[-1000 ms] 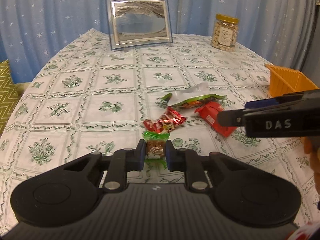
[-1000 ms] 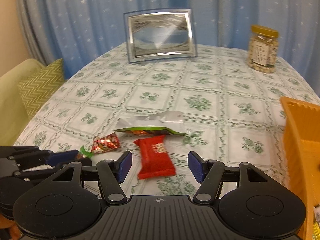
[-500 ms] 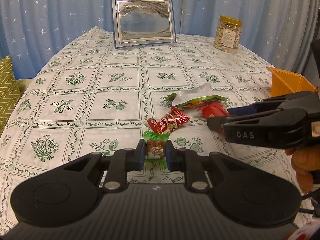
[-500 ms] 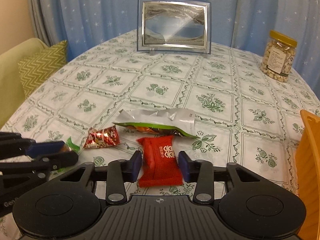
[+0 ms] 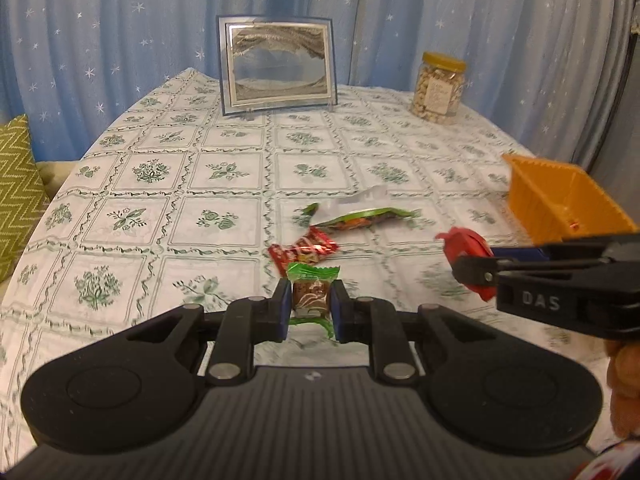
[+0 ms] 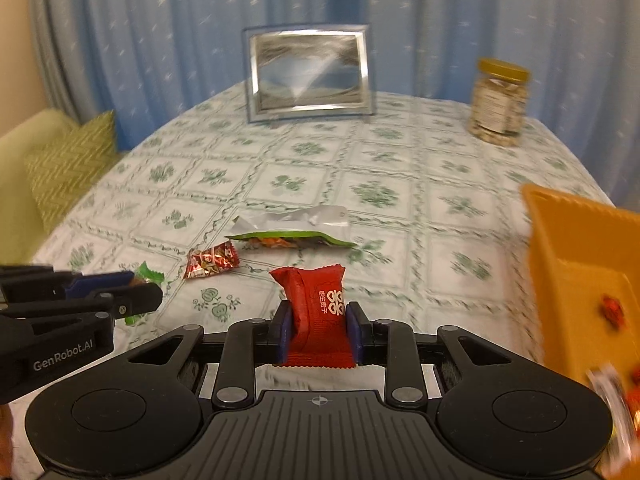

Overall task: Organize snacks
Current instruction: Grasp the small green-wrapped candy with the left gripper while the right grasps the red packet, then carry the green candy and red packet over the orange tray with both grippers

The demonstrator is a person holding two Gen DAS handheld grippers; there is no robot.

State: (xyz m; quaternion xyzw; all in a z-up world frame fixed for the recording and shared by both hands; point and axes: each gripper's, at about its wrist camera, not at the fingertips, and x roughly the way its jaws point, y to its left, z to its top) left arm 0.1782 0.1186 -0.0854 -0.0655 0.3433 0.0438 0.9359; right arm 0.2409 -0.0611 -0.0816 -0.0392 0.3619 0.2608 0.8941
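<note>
Crinkly red packet (image 6: 317,312) in right gripper (image 6: 319,333)

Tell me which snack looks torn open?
The long green-edged packet, lying flat behind the small red candy. Its silvery inside shows; the other wrappers look sealed.

The left gripper (image 5: 309,307) pinches a small green-wrapped brown candy (image 5: 311,295). Just ahead lies a crinkled red foil sweet (image 5: 303,250) — off to its right, the right gripper (image 5: 472,270) clamps a red packet (image 5: 464,244).

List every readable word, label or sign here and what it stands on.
"DAS": side of the right gripper.
"GenRobot.AI": side of the left gripper.
White Chinese characters on the red packet: too blurred to read.
Nut jar label: too small.
Small red wrapper print: illegible.
</note>
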